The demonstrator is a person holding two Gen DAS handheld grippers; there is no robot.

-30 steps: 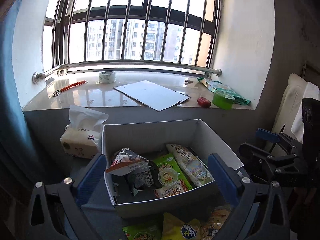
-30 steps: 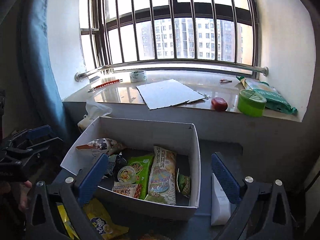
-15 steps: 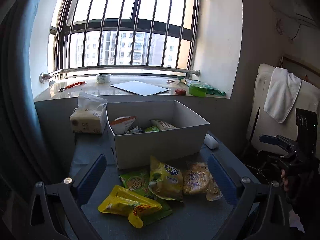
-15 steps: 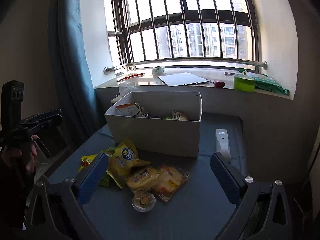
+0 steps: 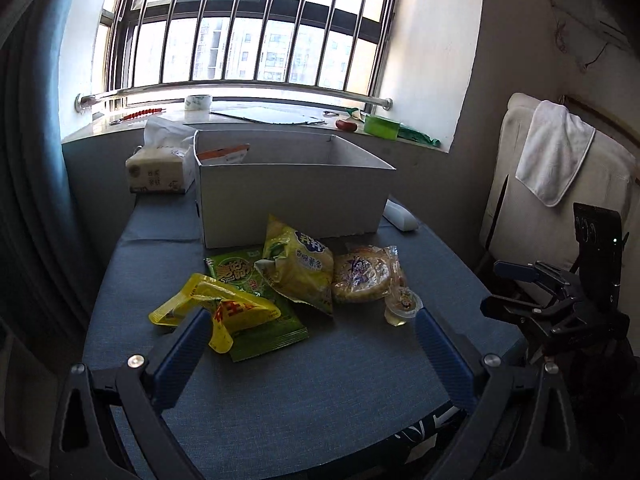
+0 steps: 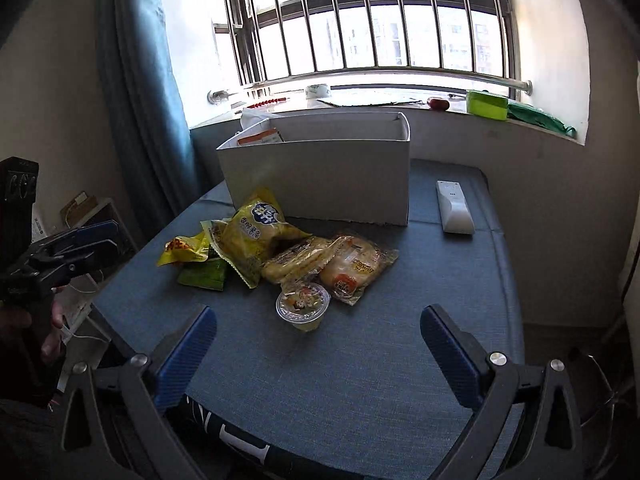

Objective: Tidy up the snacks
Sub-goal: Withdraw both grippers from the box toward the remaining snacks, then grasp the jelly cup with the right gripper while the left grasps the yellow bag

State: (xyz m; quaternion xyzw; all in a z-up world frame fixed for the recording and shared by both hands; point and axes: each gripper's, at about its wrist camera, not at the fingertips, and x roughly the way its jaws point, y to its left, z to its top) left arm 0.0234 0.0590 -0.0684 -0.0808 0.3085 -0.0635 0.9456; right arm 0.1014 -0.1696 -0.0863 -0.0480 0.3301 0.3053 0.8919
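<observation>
A white cardboard box (image 5: 292, 188) (image 6: 320, 176) stands at the far side of the blue table; one orange-and-white packet shows above its rim. In front of it lies a pile of snacks: a yellow chip bag (image 5: 300, 264) (image 6: 256, 232), a green packet (image 5: 248, 280), a bright yellow packet (image 5: 216, 312), wrapped pastries (image 5: 364, 274) (image 6: 352, 264) and a clear jelly cup (image 5: 402, 306) (image 6: 303, 304). My left gripper (image 5: 310, 338) is open and empty, low over the near table. My right gripper (image 6: 318, 340) is open and empty too, just short of the jelly cup.
A tissue pack (image 5: 160, 168) sits left of the box and a white remote (image 6: 454, 206) right of it. The windowsill holds a tape roll (image 5: 198, 102), a flat board, a red object and a green tub (image 6: 486, 104). A towel (image 5: 554, 146) hangs over a chair. Blue curtain at left.
Both grippers have pulled back and down from over the box toward the near table edge. The box's contents have dropped out of sight and the snack pile has come into view.
</observation>
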